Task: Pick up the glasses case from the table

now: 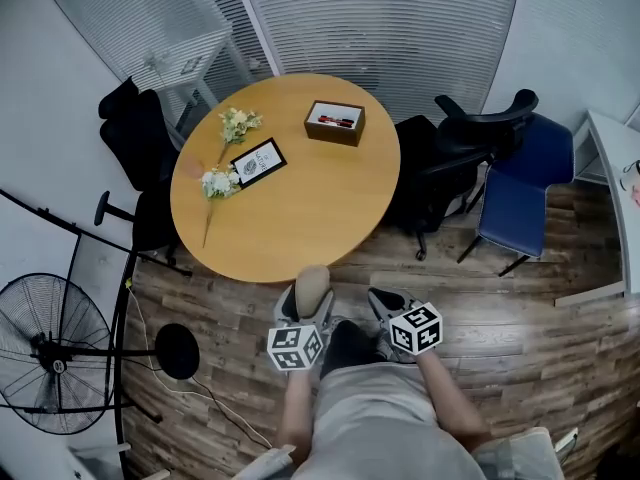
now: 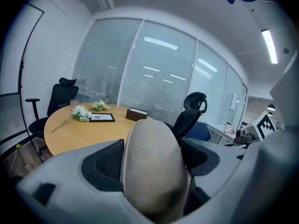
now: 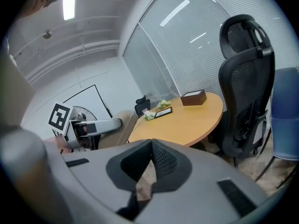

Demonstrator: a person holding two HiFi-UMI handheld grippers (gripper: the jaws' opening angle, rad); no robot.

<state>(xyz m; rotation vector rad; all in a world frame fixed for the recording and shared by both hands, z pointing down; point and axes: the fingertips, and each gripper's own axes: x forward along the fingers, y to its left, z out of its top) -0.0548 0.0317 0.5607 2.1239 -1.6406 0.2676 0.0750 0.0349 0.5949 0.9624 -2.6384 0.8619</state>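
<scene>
At 6 o'clock off the surface (image 1: 300, 218), your left tongs (image 1: 303, 313) pinch the glasses case (image 2: 156, 171), lifted clear of it. The case's rear end is buried inside the tongs, and only its rounded front shows. Its long axis runs 6 to 12, nose toward the surface. Your right tongs (image 3: 149, 164) are pressed together on nothing.

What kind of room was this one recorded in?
Most likely a small office meeting room: a round wooden table, black office chairs beside it, and glass walls with blinds.
</scene>
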